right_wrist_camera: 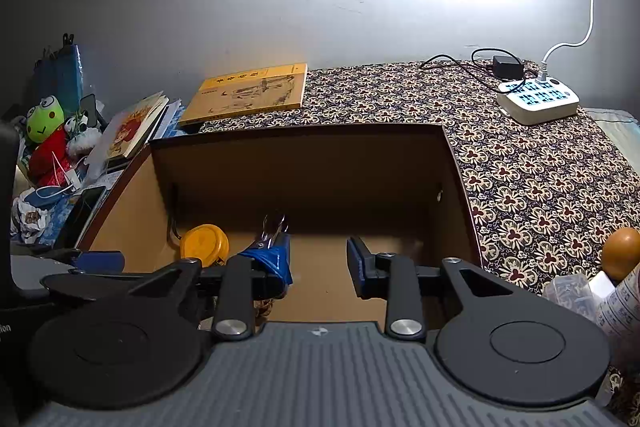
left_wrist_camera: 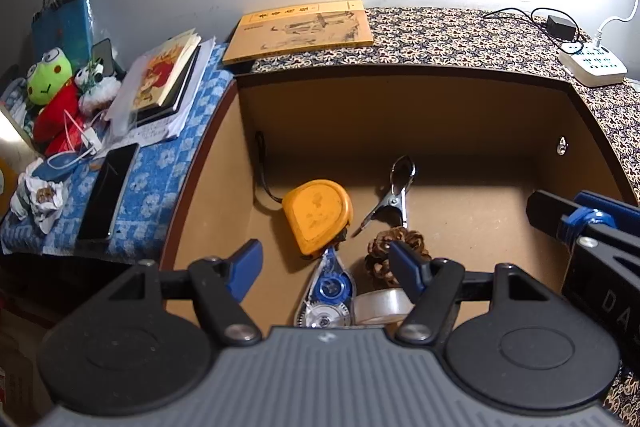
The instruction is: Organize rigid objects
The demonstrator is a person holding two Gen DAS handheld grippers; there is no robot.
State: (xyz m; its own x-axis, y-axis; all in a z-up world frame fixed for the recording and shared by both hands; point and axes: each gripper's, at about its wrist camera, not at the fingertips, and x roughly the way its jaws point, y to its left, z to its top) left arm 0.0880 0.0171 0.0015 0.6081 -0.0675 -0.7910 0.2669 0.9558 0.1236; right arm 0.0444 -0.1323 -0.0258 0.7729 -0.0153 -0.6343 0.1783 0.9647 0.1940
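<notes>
Both your tools hang released over the drawer (left_wrist_camera: 208,163), holding nothing: the left tool (left_wrist_camera: 326,263) above the corner where tape measure (left_wrist_camera: 318,215), clip (left_wrist_camera: 394,193), pinecone (left_wrist_camera: 384,255), correction tape (left_wrist_camera: 328,291) and tape roll (left_wrist_camera: 380,307) lie bunched. The right tool (right_wrist_camera: 320,267) faces the bare floor, likely free space for sorting.

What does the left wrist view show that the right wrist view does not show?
Only the left wrist view shows the correction tape, the clear tape roll and the black phone; its pine cone is plain there. Only the right wrist view shows the orange round object at the right edge. Both show the open drawer, orange tape measure, metal clip, yellow book and power strip. Both claws are open and empty.
</notes>
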